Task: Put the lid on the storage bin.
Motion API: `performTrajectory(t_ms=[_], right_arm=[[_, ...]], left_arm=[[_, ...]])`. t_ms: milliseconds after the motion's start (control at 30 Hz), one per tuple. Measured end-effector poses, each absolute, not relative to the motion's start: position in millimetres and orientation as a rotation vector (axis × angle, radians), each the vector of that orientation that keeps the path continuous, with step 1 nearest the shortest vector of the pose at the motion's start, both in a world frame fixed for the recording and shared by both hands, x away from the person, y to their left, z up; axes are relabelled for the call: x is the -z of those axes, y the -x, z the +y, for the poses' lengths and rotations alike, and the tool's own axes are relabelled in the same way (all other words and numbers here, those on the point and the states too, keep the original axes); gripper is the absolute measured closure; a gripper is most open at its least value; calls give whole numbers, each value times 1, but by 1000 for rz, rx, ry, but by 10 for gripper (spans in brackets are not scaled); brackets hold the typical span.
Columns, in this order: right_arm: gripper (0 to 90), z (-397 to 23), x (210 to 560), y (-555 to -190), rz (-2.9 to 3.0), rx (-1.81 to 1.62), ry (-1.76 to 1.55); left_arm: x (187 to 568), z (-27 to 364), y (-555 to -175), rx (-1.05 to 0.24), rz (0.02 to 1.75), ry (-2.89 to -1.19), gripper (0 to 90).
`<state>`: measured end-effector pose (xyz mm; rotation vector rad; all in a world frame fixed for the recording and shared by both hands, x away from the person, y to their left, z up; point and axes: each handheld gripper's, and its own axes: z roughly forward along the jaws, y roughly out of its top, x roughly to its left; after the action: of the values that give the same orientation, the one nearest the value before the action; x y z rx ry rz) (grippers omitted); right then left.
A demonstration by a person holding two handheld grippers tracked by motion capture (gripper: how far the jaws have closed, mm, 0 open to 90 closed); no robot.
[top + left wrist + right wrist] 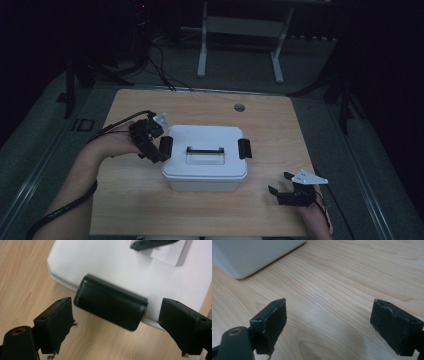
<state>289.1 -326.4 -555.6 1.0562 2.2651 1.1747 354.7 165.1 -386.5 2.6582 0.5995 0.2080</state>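
A white lidded box (pixel 205 157) sits mid-table, with a black latch on its left side (pixel 166 147), another on its right side (pixel 244 148) and a black handle (pixel 205 150) on the lid. My left gripper (pixel 156 154) is open at the left latch (pixel 110 305), its jaws standing either side of the latch without touching it. The box lid (pixel 120 262) fills the background there. My right gripper (pixel 281 189) rests open near the table's front right, with bare wood between its jaws (pixel 328 322) and the box corner (pixel 244 255) ahead of it.
The wooden table (pixel 150 200) has a small round grommet (pixel 239 107) near its far edge. A white desk frame (pixel 240 35) stands on the floor behind. Cables trail from both grippers off the table sides.
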Motion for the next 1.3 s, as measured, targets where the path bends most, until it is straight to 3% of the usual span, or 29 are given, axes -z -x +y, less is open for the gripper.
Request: performTrajectory(t_ms=[600,1300], right_arm=[[136,-326,556,-289,2264,-1167,-1056],[135,-327,556,-289,2260,-1170,-1066]], left_arm=[[413,213,-319,-213,644,-2532,125],[445,228,-288,-229,610,-2506,125]])
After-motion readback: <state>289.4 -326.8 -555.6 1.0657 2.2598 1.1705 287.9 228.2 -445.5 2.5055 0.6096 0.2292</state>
